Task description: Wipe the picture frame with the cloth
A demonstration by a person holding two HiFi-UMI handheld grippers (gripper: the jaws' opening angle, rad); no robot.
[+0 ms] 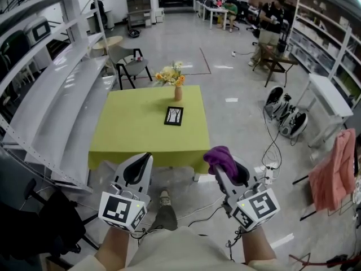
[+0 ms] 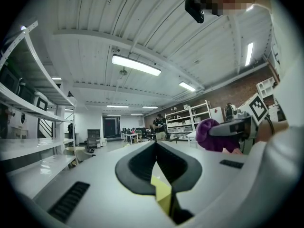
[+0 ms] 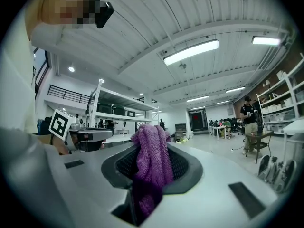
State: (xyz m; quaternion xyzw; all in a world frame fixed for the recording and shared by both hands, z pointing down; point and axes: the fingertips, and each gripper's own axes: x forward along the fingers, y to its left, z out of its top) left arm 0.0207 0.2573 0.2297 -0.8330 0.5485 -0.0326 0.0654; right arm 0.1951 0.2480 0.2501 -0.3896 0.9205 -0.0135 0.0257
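Green tabletop [image 1: 135, 130] carries picture frame [image 1: 174, 116] toward its far edge. My right gripper [image 1: 230, 173] clamps purple cloth [image 1: 220, 157]; my left gripper [image 1: 142, 164] is closed, empty.

Lab hall: metal shelving [image 1: 62, 89], workbenches [image 1: 217, 11]

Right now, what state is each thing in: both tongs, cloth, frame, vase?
left tongs: shut, empty.
right tongs: shut on the purple cloth.
purple cloth: bunched between the jaws, clear of the table.
picture frame: flat on the green table, untouched.
vase: upright, holding flowers.
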